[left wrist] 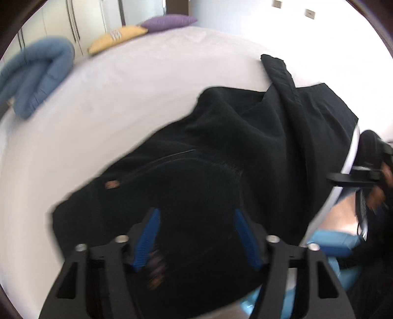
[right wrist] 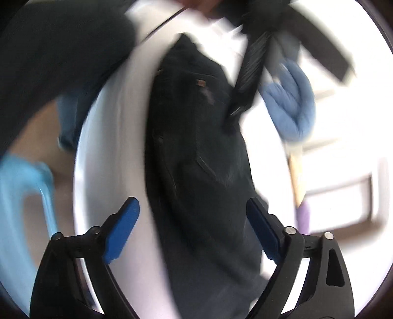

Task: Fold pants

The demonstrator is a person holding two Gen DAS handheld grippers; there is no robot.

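Black pants (left wrist: 221, 159) lie loosely bunched on a white bed (left wrist: 110, 98), with one part reaching toward the far right. My left gripper (left wrist: 195, 216) is open just above the near part of the pants, its blue pads apart and empty. In the right wrist view the pants (right wrist: 196, 152) run lengthwise away from me, blurred. My right gripper (right wrist: 192, 206) is open over the pants with nothing between its pads. The right gripper also shows in the left wrist view (left wrist: 363, 176) at the right edge. The left gripper (right wrist: 248, 76) shows blurred at the top of the right wrist view.
A folded blue garment (left wrist: 36, 73) lies at the bed's far left. A yellow pillow (left wrist: 118, 39) and a purple pillow (left wrist: 169, 22) sit at the far edge. A light blue plastic stool (right wrist: 22, 186) stands on the floor beside the bed.
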